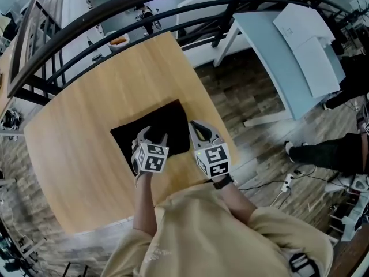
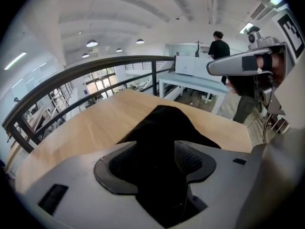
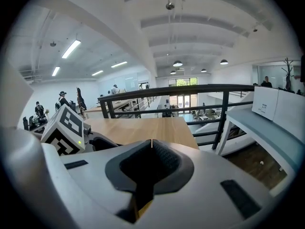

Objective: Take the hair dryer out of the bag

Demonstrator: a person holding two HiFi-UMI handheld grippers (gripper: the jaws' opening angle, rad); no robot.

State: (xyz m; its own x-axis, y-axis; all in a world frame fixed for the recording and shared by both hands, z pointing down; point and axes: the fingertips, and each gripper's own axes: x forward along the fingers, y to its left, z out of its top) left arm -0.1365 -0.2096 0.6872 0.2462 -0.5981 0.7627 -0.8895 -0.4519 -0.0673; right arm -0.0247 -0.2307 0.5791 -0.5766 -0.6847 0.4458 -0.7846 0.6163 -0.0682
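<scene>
A: Where is the black soft fabric bag (image 1: 154,120)?
B: Flat on the light wooden counter (image 1: 81,149), toward its near edge.
A: And the hair dryer?
B: No view shows it (only the bag's dark cloth is visible).
A: The left gripper (image 2: 152,146)?
B: Tilted down over the bag's near edge, jaws wide apart; black cloth fills the gap between them, and I cannot tell whether they touch it.
A: The right gripper (image 3: 151,142)?
B: Just beside the left one, at the bag's right edge. Its jaws are closed together with nothing between them, pointing across bare wood toward the dark metal railing (image 3: 190,87).
</scene>
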